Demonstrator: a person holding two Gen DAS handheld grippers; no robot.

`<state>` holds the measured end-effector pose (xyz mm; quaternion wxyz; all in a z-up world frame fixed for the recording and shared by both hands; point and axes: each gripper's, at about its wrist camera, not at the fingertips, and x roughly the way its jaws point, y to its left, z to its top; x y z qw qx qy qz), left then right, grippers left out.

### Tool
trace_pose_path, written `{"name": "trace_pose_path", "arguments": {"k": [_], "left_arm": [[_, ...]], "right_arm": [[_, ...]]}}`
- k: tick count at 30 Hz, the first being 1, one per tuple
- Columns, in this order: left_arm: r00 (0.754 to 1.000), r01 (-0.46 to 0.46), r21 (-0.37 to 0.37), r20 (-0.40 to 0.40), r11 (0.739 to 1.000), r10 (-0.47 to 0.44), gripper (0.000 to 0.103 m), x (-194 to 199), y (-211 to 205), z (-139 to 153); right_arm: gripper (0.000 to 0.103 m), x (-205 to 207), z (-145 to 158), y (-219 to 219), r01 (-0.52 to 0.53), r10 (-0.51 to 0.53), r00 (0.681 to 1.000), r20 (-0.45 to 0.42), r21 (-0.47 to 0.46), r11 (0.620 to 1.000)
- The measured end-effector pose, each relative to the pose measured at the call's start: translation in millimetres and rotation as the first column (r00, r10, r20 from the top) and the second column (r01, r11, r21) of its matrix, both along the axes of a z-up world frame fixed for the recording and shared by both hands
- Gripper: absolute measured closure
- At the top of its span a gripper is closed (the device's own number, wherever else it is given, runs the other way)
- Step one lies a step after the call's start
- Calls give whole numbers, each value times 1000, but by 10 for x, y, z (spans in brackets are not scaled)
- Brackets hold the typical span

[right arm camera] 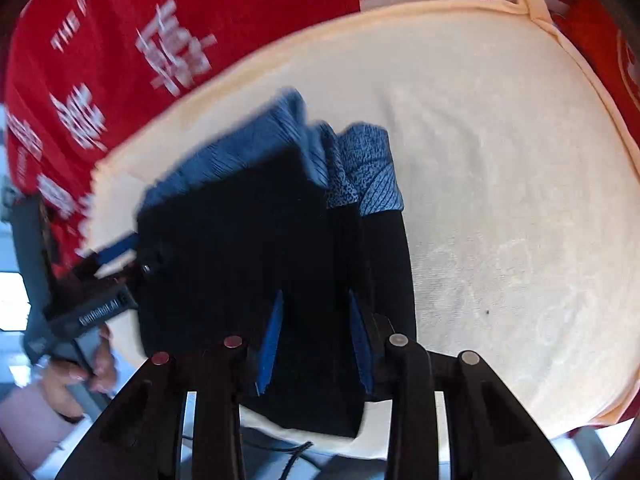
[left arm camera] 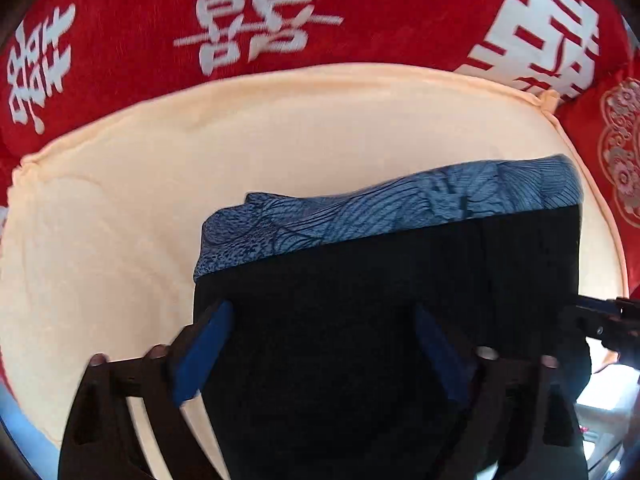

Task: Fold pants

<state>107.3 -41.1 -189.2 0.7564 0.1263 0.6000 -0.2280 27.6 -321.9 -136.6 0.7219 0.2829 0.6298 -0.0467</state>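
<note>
The pants (left arm camera: 360, 280) lie folded into a thick black bundle with a blue patterned band (left arm camera: 400, 208) along the far edge, on a cream cloth (left arm camera: 140, 200). My left gripper (left arm camera: 324, 312) hangs open and wide over the bundle's near left part, and its left pad (left arm camera: 204, 352) is at the bundle's left edge. In the right wrist view the pants (right arm camera: 240, 240) fill the gap between the blue pads (right arm camera: 272, 340) of my right gripper (right arm camera: 316, 298), which is shut on the near black edge. The left gripper (right arm camera: 120, 256) shows at the bundle's left side.
The cream cloth (right arm camera: 500, 200) is spread over a red blanket (left arm camera: 120, 20) with white characters. A hand (right arm camera: 80, 376) holds the left gripper's handle at the lower left. The right gripper's body (left arm camera: 612, 320) reaches in from the right edge.
</note>
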Motion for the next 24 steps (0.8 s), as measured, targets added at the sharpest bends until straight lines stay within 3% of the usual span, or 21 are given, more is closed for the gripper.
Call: {"name": "trace_pose_path", "arguments": {"k": [2,5,9,11,16,20,24], "left_arm": [[1000,-10,-10,-29,1000,10,0,59,53,-23],[999,18,52,-28,998,-16,0,27,68,103],[999,17,108,-40,994,-13,0,-75,157,273],[998,-2,100,-61,995,8,0,-150,249,409],[993,-3,155,-115,988,22,0,-404,328,618],[994,4,163,-109,987,14,0,-585,359,822],[996,20,172,-85,985,-5,0,-723,404,1055]], "right_arm": [[67,32,-27,-81,36,-36,999,6,23,999],[63,36,43,-154,57,-57,998,-10,42,997],[32,-57,243,-52,82,-81,996,-42,9,997],[28,-161,340,34,96,-95,994,-44,20,995],[20,-354,596,274,108,-110,991,-72,-25,994],[0,-427,863,489,97,-106,992,-62,-131,987],[0,-380,1099,719,42,-53,997,-52,-187,982]]}}
